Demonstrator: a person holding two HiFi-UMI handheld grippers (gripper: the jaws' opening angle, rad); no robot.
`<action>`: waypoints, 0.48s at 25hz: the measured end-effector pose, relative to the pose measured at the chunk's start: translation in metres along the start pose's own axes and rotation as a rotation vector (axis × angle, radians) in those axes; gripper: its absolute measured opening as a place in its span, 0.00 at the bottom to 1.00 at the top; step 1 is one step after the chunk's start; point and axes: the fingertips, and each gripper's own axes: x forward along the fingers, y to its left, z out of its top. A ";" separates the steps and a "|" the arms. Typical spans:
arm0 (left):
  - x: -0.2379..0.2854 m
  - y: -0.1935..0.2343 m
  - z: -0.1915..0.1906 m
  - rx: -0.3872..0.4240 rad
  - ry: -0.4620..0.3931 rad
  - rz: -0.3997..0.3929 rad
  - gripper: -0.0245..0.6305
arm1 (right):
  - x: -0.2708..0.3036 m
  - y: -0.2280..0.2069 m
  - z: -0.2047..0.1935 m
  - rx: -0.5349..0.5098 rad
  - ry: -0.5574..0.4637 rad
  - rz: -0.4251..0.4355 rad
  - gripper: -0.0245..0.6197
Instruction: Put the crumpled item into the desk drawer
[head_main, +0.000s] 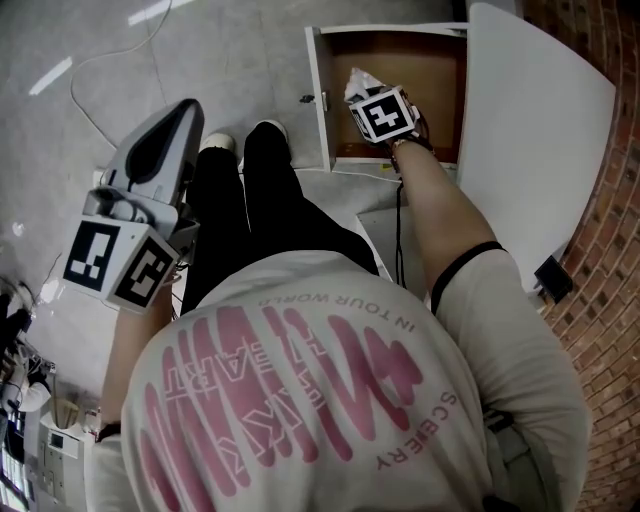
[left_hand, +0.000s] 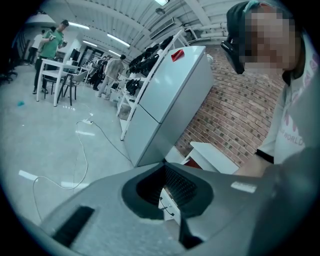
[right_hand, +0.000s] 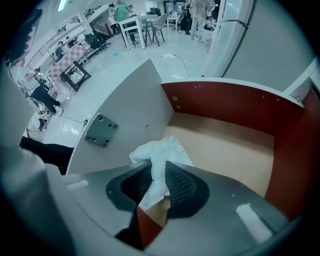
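The crumpled white item hangs over the open desk drawer, which has a brown inside and a pale wooden floor. My right gripper is shut on it. In the right gripper view the item bunches out past the gripper, just above the drawer floor and close to the white drawer front. My left gripper is held out to the left over the floor, away from the drawer. Its grey jaws meet at the tips with nothing between them.
The white desk top lies right of the drawer, with a brick wall beyond it. The person's black trouser legs stand beside the drawer front. A white cable trails over the grey floor. A refrigerator stands behind.
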 end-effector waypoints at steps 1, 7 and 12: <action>0.001 0.000 -0.001 -0.002 0.001 -0.002 0.04 | 0.002 0.001 -0.001 -0.013 0.003 0.003 0.19; 0.004 0.000 -0.009 -0.008 0.014 -0.003 0.04 | 0.014 0.008 -0.008 -0.098 0.029 0.026 0.20; 0.005 0.004 -0.019 -0.028 0.026 0.000 0.04 | 0.023 0.008 -0.019 -0.163 0.096 0.008 0.20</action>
